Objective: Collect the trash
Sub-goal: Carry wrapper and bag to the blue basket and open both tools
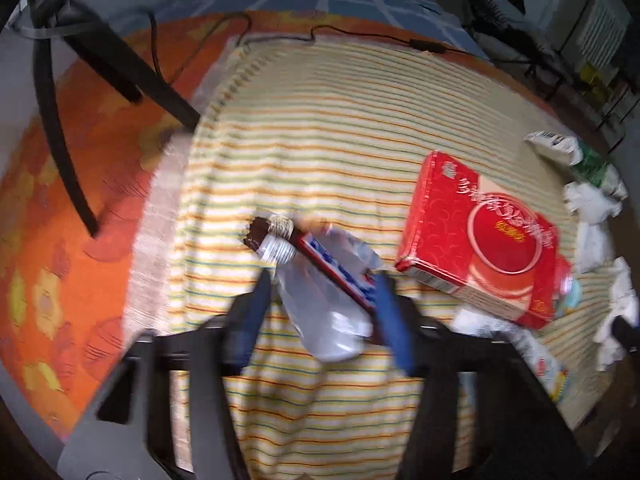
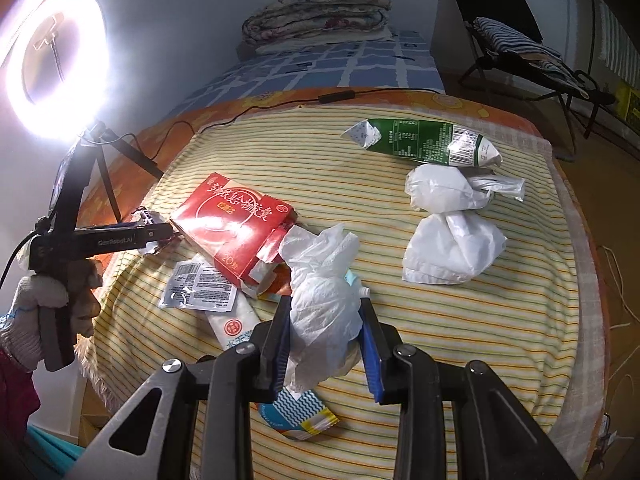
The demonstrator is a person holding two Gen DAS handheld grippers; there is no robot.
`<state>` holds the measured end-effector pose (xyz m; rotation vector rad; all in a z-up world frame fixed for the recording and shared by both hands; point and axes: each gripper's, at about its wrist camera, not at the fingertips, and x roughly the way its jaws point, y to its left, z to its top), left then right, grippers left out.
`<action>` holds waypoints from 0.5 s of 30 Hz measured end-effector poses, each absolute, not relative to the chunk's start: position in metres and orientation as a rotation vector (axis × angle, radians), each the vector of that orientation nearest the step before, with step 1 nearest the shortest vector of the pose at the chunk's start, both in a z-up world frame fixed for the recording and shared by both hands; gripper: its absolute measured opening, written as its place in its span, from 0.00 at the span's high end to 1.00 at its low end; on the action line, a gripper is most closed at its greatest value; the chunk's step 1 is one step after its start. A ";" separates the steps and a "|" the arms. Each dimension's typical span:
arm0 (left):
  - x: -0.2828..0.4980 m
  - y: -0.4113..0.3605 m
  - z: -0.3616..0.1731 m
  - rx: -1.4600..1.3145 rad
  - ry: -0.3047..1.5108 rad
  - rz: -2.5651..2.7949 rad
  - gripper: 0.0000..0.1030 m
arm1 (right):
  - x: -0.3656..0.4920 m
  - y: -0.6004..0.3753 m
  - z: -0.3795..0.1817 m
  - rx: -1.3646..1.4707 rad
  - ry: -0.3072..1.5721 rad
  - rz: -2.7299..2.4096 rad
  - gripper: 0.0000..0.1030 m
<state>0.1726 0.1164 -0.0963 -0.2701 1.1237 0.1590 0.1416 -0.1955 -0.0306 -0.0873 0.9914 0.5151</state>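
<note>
On the striped yellow cloth (image 2: 400, 152) spread over the bed, the right gripper (image 2: 324, 344) is closed on a crumpled white tissue wad (image 2: 320, 300), pinched between its blue pads near the front edge. Left of it the left gripper (image 1: 320, 312) stands partly apart around a crushed clear plastic bottle (image 1: 320, 312) and a red-and-blue wrapper (image 1: 336, 268); blur hides whether the pads press. A red box (image 2: 232, 220) lies just behind the tissue, with a green carton (image 2: 424, 144) and two white bags (image 2: 452, 224) further right.

Ring light (image 2: 56, 60) glares; left wrist view motion-blurred, edges warped.
</note>
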 end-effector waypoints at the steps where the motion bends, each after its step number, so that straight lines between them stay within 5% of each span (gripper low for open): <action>1: 0.171 0.118 -0.096 -0.303 1.116 0.135 0.80 | 0.142 -0.197 -0.030 -0.087 0.990 0.513 0.69; 4: 0.165 0.116 -0.089 -0.286 1.091 0.133 0.92 | 0.140 -0.200 -0.028 -0.084 0.983 0.512 0.69; 15: 0.102 0.089 -0.027 -0.214 0.978 0.044 0.92 | 0.109 -0.208 -0.013 -0.087 0.950 0.555 0.69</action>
